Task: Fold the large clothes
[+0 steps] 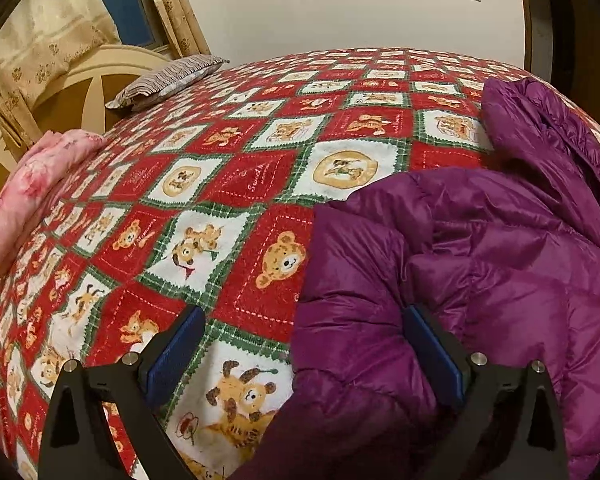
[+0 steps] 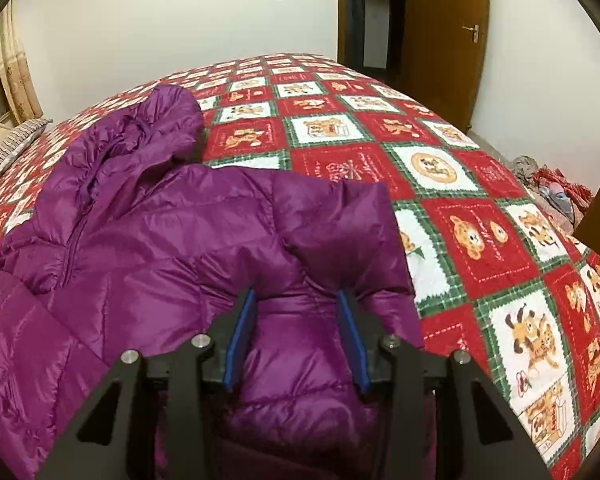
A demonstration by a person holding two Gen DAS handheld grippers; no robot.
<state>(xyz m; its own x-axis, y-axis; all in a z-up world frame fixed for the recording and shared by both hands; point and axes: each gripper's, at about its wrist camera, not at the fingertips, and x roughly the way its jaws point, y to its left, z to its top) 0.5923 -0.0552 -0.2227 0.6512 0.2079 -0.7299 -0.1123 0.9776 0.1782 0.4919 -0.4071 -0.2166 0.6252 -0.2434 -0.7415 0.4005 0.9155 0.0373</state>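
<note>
Jacket (image 2: pixel 172 240): purple quilted puffer, spread on bear-print bedspread (image 2: pixel 480 216), hood (image 2: pixel 160 120) ahead-left of right gripper (image 2: pixel 300 320). Likely light, soft, springy, slick-shelled; best pinched at hem or sleeve seam, not mid-panel. Right gripper: jaws parted, puffed fabric bulging between pads (image 2: pixel 350 336), apparently not clamped. Left gripper (image 1: pixel 304 352): spread wide, straddling jacket's edge (image 1: pixel 312 320), gripping nothing. No containers in sight; striped pillow (image 1: pixel 168 80) far ahead-left.

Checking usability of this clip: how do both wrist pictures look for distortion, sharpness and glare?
Left wrist view: strong fisheye bulge in the bedspread, dark vignette corners, print mildly soft. Right wrist view: same bulge, a bowed door, soft sheen on the purple jacket, no harsh glare or deep shadows.
</note>
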